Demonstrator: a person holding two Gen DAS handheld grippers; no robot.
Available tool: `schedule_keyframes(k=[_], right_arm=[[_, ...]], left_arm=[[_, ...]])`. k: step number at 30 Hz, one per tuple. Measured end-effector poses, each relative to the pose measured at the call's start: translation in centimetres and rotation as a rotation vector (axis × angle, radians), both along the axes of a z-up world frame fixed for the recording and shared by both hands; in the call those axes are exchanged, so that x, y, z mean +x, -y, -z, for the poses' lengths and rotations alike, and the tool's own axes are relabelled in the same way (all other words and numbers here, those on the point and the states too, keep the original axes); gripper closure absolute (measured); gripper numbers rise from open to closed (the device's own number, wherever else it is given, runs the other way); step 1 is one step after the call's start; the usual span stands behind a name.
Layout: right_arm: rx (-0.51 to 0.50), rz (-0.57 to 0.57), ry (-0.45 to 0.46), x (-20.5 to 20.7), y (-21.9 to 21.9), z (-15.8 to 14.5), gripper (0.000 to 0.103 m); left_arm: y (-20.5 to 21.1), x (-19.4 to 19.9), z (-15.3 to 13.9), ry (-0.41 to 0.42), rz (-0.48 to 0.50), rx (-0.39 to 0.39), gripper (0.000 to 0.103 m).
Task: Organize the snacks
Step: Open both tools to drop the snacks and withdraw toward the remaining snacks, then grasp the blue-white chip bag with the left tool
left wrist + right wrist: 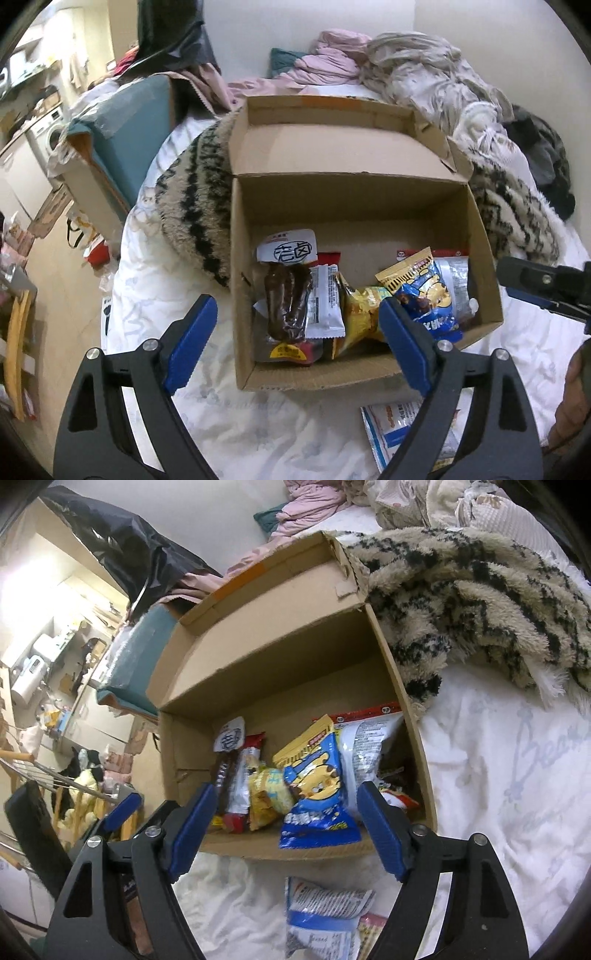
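Both grippers, left (297,338) and right (282,821), hang spread wide and hold nothing, just short of my box (484,280). Its snacks lean in a row: a brown sausage pack (288,302), a yellow bag (360,314), a blue bag (319,790). One white packet (325,904) lies outside on the sheet (498,775), marked "Bea…".

Plain brown corrugated cardboard box (354,206), orange strip on far flap. Inside: dark brown sausage-shaped snack pack (286,302) w/ white top label, black marks; yellow crinkled snack bag (360,314); blue-and-gold snack pouch (317,775) w/ cartoon print; silver foil packet w/ red edge (365,746). Fuzzy beige blanket w/ black zigzag pattern (480,602). White bedsheet w/ pale blue print (498,775). Blue-padded black gripper fingers (192,343).
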State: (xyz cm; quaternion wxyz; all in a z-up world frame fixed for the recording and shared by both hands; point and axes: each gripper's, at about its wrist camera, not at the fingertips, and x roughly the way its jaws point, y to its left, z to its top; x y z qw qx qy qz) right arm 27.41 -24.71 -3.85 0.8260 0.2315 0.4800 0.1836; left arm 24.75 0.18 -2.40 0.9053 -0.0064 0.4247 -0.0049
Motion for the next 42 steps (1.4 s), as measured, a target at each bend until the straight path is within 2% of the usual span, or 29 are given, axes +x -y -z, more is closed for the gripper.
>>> schedule_keyframes(k=[8, 15, 22, 29, 35, 42], right_arm=[[-0.04, -0.003, 0.011, -3.0, 0.7, -1.5, 0.022], [-0.066, 0.025, -0.007, -5.9, 1.9, -1.4, 0.022], [-0.071, 0.066, -0.056, -8.0, 3.3, -0.7, 0.022], [-0.081, 0.104, -0.117, -10.3, 4.6, 0.5, 0.022], [-0.092, 0.121, -0.146, -10.6, 5.3, 1.5, 0.022], [-0.11, 0.12, -0.213, -10.3, 5.5, 3.5, 0.022]], left_arm=[[-1.2, -2.7, -1.3, 0.02, -0.044, -0.029, 0.016], [-2.2, -5.3, -1.7, 0.013, -0.057, -0.072, 0.016], [-2.6, -7.2, -1.4, 0.004, -0.076, -0.067, 0.016], [-2.9, -8.5, 0.0, -0.063, -0.104, -0.097, 0.016], [-2.2, -9.2, 1.5, -0.109, -0.094, -0.089, 0.016], [-0.2, -8.0, 3.0, -0.209, -0.084, -0.126, 0.016]])
